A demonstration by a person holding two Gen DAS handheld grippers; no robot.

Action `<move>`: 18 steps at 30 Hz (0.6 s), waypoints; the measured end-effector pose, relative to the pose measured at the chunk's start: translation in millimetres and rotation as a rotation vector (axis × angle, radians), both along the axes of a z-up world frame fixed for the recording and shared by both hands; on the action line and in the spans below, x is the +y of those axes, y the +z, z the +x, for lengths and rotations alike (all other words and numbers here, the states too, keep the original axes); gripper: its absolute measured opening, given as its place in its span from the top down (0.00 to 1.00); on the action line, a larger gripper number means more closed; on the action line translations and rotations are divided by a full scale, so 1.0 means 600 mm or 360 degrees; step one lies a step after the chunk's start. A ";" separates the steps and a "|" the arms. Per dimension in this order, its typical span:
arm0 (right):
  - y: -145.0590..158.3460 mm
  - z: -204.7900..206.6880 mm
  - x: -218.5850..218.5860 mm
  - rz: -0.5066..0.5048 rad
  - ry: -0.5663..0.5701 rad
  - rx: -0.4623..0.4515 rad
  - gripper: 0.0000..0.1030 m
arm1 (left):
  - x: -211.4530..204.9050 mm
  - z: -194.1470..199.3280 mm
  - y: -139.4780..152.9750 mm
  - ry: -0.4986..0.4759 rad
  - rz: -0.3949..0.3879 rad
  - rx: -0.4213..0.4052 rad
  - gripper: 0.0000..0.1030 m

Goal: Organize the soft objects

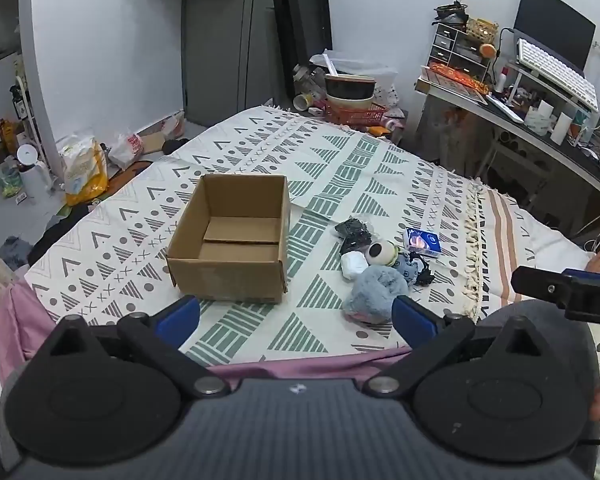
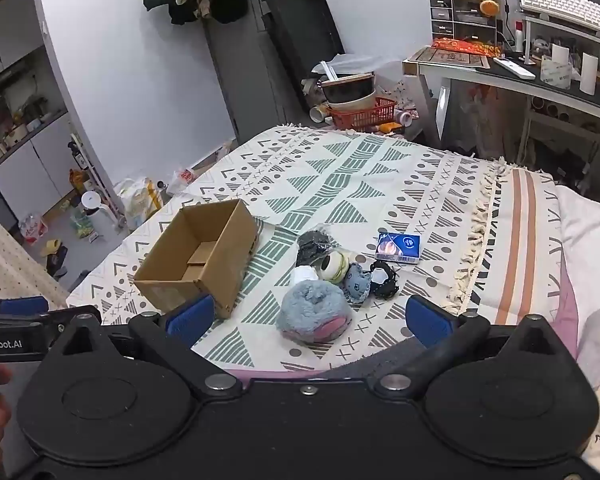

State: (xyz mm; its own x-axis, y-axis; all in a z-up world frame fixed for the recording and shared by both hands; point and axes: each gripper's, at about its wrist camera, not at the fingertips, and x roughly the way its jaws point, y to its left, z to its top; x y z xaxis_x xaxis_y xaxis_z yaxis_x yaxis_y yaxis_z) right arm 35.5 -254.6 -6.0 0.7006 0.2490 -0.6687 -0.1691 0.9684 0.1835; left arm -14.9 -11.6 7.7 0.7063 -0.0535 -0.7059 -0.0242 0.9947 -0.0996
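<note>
An open cardboard box is seen standing empty on the patterned blanket, and just to its right a small heap of soft things is gathered: a fluffy blue-grey plush nearest the cameras, with a white roll, a round cream toy, black bundles and a blue packet behind it. The left gripper is held with its blue fingers spread wide and nothing between them, above the near edge of the blanket. The right gripper is likewise held wide apart and empty, with the plush seen between its fingers but untouched.
</note>
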 end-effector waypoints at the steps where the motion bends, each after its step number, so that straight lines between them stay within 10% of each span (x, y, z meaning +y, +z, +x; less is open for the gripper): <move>1: 0.000 -0.001 0.001 -0.0003 0.0004 0.0001 0.00 | 0.000 0.000 0.001 -0.0001 -0.0006 0.0001 0.01; 18: 0.004 -0.006 -0.002 -0.0026 -0.0009 -0.0012 0.00 | -0.002 -0.004 0.006 -0.0005 -0.0014 -0.0011 0.01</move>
